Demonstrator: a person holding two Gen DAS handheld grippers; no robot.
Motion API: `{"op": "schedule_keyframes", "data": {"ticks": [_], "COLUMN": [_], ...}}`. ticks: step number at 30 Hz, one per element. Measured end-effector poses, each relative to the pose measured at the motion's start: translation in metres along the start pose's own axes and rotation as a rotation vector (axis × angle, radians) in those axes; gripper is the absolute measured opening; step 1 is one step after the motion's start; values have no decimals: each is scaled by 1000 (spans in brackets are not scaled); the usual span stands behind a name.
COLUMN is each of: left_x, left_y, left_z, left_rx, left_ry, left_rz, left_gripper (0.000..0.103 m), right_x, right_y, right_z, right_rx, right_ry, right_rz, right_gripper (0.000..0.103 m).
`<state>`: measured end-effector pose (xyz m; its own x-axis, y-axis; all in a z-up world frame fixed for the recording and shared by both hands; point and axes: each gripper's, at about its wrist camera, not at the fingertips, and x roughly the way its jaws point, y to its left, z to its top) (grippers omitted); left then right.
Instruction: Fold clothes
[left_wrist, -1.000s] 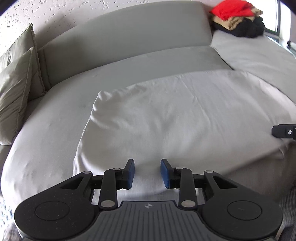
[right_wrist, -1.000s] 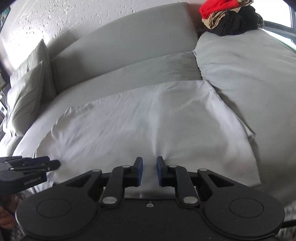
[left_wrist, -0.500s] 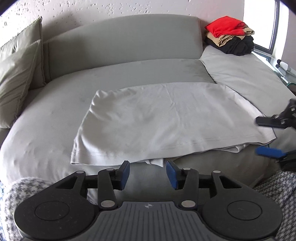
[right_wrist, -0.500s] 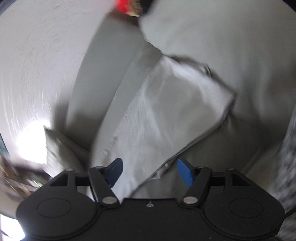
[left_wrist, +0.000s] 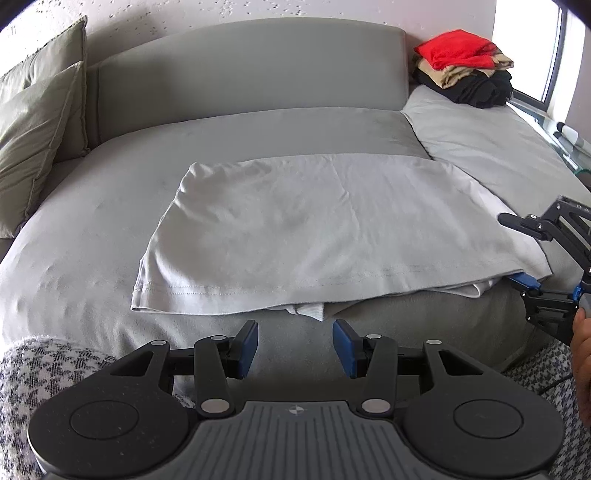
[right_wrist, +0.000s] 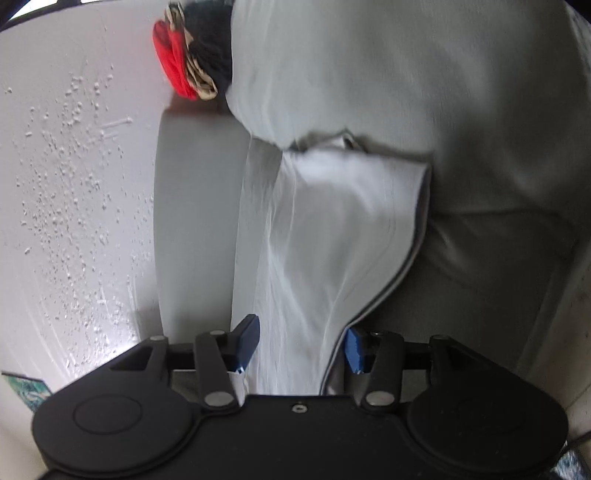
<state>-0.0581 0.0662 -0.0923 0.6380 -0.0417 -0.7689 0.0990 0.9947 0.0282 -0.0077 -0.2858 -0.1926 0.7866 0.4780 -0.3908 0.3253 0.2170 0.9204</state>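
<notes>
Pale grey garment (left_wrist: 332, 236) lies flat at the sofa (left_wrist: 240, 133) seat's front edge. Left hand-held gripper (left_wrist: 294, 349) spread, just short of the hem. Right hand-held gripper (right_wrist: 301, 347) spread, straddling the garment's right-end edge.

Judgement: bite every layer before lifting.

Left view shows the whole layout; right view, blurred, shows only that edge between the fingers.
</notes>
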Motion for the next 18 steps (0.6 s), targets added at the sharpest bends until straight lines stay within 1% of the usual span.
{"op": "schedule_keyframes", "data": {"ticks": [4,6,8,11,12,13,14,15,16,18], "left_x": [5,6,7,19,24,32,40,49,57,64], "left_y": [11,22,33,63,74,86,98,105,113,114], "left_z": [2,8,14,32,38,43,49,52,55,54], "left_rx": [-30,-40,-50,-60,-64,-85,-107,-111,-114,-92], "left_ry": [6,-6,-19,-45,-51,-38,-24,-2,22,56], "left_rz": [1,12,23,61,76,82,88,70,49,54], "left_gripper": [45,45,45,44,41,34,22,17,15,18], "right_x": [10,20,25,26,26,24,23,21,20,18], "right_y": [0,-1,-3,-7,-7,-7,-8,-9,-8,-7], "right_z": [13,24,33,38,38,38,38,38,37,35], "right_rx": [-25,-32,-28,-3,-9,-11,-12,-14,-24,-46], "right_ry": [-87,-125,-158,-157,-156,-158,-162,-166,-169,-174], "right_rz": [-28,-43,-80,-79,-82,-87,-91,-96,-100,-107], "right_gripper": [46,45,44,42,39,34,34,33,32,32]}}
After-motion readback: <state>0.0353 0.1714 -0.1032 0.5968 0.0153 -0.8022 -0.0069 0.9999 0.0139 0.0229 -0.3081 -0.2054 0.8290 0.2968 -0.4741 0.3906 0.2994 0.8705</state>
